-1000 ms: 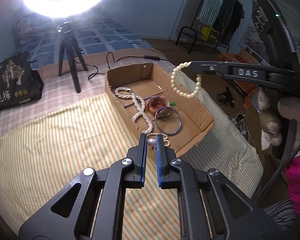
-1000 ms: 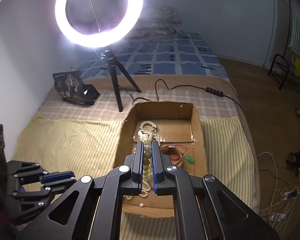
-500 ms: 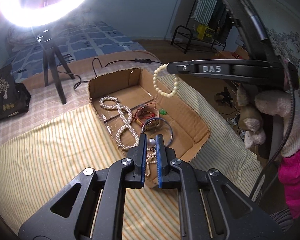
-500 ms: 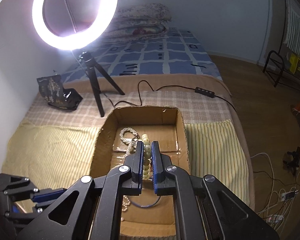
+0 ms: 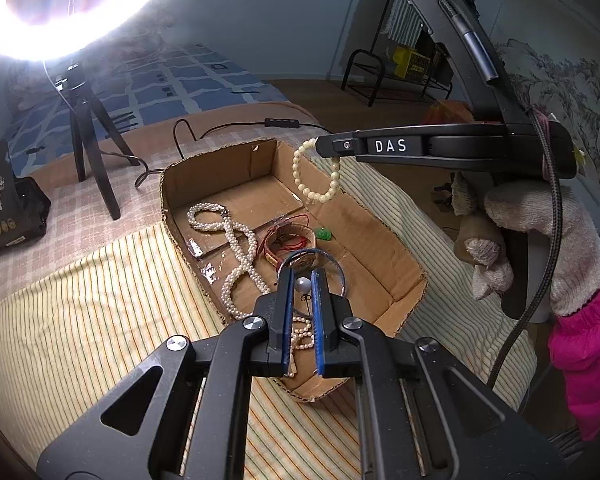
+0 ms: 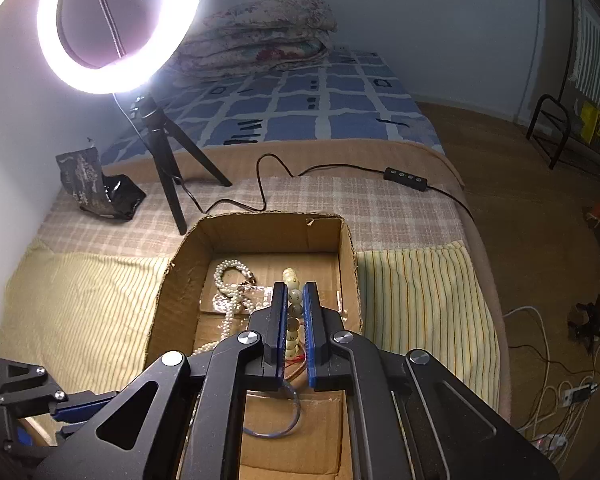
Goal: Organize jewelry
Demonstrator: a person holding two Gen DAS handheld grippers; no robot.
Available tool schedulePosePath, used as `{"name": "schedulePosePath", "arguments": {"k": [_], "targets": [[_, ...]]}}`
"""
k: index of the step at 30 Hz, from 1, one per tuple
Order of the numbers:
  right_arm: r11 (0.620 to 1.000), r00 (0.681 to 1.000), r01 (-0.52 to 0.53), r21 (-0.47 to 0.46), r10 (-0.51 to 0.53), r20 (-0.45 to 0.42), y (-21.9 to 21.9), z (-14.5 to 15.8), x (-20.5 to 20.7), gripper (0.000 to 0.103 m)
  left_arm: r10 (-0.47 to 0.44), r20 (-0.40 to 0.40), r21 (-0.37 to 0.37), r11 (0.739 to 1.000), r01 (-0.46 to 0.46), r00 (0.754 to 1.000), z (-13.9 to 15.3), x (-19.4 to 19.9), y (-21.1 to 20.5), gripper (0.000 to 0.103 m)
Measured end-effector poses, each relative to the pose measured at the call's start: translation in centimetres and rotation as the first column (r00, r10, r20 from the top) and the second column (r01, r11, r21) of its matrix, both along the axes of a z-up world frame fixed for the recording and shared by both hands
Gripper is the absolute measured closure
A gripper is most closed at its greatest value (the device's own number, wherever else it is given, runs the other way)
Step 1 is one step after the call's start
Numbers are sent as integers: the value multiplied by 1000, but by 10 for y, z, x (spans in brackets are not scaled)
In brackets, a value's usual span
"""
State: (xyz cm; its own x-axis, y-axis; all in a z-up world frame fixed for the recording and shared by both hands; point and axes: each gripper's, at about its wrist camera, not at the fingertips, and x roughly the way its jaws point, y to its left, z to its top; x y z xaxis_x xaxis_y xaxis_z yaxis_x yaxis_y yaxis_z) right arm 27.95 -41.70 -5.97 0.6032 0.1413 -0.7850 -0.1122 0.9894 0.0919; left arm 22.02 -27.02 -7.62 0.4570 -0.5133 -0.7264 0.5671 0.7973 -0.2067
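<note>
Both advanced over box (image 5: pixel 380 236) | left hand-held gripper (image 5: pixel 302 285) grips pearl earring (image 5: pixel 302 285), stud hidden | right hand-held gripper (image 6: pixel 291 304) clamps bead bracelet (image 5: pixel 316 176)

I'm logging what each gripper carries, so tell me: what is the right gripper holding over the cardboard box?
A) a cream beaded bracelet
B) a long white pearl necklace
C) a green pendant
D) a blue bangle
A: the right gripper is shut on the cream beaded bracelet, which dangles as a loop from its fingertips above the cardboard box; the pearl necklace and blue bangle lie inside the box.
</note>
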Motion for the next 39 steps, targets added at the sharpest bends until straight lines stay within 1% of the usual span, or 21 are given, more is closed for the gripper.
{"name": "schedulePosePath", "arguments": {"k": [6,12,13,14,15,16,17,18,20,22,25,27,28,29,39], "targets": [[1000,1000,6,29,-6,-8,-4,-6,0,97,-9,9,11,1000,9,1000,1,-1,-3,96],[999,1000,13,35,-13,2,-4,-6,-1,97,-2,12,24,1000,2,1000,1,0,-4,96],[999,1000,11,38,-11,3,-4,-5,-1,94,0,11,29,1000,0,1000,1,1,-5,94],[999,1000,10,38,-10,3,-4,-5,-2,87,3,8,32,999,-3,1000,0,2,-5,89],[999,1000,12,33,-12,5,-3,-5,-2,81,7,8,27,1000,-7,1000,0,2,-4,69],[1000,1000,14,27,-14,11,-3,-4,-3,69,13,12,20,1000,-13,1000,1,2,-3,52],[1000,1000,16,23,-16,17,-2,-4,-4,58,24,22,11,1000,-25,999,2,2,-1,46],[1000,1000,18,19,-18,26,-2,-3,-5,54,32,29,6,999,-32,999,3,1,0,43],[1000,999,21,15,-21,32,-1,-3,-6,43,41,26,6,999,-41,999,3,2,2,42],[1000,999,18,14,-19,32,-1,-3,-6,41,45,23,12,999,-46,999,3,4,3,37],[1000,999,21,-6,-21,29,1,-2,-7,40,50,28,14,999,-50,998,3,4,4,36],[1000,999,23,-18,-22,30,2,-1,-8,37,50,30,17,999,-51,998,3,3,4,35],[999,999,24,-23,-23,32,3,-1,-9,33,50,31,19,999,-50,998,3,3,4,35],[999,999,24,-26,-24,34,3,0,-9,32,49,32,20,999,-50,998,3,2,4,35],[999,998,24,-35,-22,55,5,14,-22,32,58,49,17,998,-59,997,15,-7,8,35]]}}
